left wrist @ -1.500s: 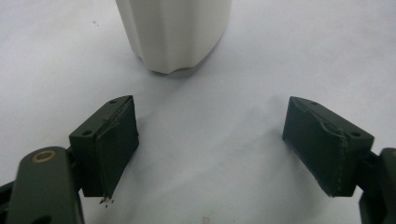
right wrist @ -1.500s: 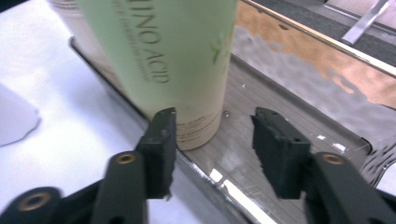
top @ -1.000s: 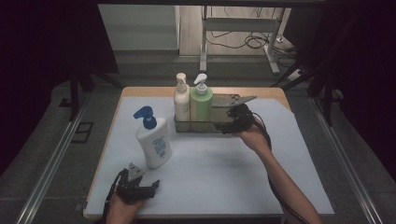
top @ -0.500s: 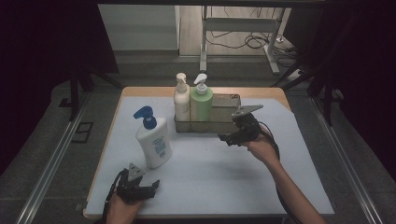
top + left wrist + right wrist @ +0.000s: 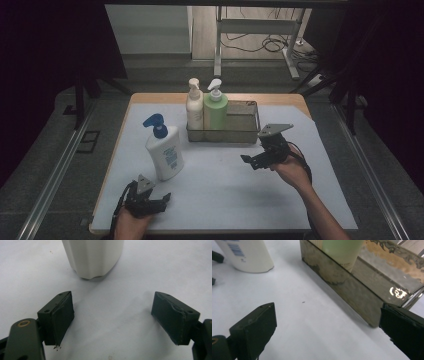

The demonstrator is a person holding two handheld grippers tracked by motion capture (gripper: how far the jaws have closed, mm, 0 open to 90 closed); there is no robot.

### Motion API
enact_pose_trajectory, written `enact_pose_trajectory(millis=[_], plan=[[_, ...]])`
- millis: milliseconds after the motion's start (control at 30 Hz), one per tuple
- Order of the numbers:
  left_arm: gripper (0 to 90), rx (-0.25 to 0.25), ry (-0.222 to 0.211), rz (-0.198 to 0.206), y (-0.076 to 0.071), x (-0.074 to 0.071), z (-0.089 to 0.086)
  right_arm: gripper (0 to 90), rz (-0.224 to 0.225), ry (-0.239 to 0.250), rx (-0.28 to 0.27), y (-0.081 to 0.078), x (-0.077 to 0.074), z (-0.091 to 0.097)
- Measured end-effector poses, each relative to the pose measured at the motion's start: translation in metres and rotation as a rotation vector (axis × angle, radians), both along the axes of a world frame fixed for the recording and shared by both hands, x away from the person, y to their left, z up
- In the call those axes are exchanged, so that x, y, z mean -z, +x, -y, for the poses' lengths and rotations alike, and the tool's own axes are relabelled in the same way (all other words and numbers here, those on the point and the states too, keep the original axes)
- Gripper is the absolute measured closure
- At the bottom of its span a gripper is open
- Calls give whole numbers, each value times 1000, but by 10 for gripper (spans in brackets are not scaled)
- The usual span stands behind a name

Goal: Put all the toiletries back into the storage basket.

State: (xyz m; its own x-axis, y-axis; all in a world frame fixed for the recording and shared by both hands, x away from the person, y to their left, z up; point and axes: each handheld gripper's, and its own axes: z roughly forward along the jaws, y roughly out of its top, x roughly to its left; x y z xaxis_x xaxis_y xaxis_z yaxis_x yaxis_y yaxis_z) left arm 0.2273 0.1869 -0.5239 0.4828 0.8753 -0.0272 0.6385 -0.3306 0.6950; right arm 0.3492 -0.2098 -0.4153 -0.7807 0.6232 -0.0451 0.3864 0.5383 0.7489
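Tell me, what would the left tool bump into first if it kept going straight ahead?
Probably the white bottle with the blue pump. It stands right ahead of the left tool, whose jaws are open with bare table between them. How far off it is, I can't tell.

A wooden table (image 5: pixel 150 97) is covered almost entirely by a pale grey-white mat (image 5: pixel 220 185), with bare wood showing along the far edge. On the mat, toward the left, stands a white pump bottle with a blue top (image 5: pixel 163 148). Near the far edge sits a rectangular metal basket (image 5: pixel 247 131), well apart from that bottle.
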Motion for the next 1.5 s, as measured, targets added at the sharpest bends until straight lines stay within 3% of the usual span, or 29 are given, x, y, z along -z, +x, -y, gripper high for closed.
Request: enact_pose_trajectory(millis=[233,433,633,1133,1367,1500], plan=[[178,0,-2,2,0,0,0,0,-15,43,9,-16,4,13],[177,0,-3,5,0,1,0,0,-5,47,32,-30,9,25],[177,3,1,5,0,0,0,0,-22,65,60,-42,20,35],[178,1,-1,-4,0,0,0,0,-40,4,103,-57,63,60],[184,-1,-5,-8,1,-1,0,0,-78,11,126,-61,88,67],[185,-10,-2,-4,0,-3,-2,0,-97,-18,126,-62,98,67]])
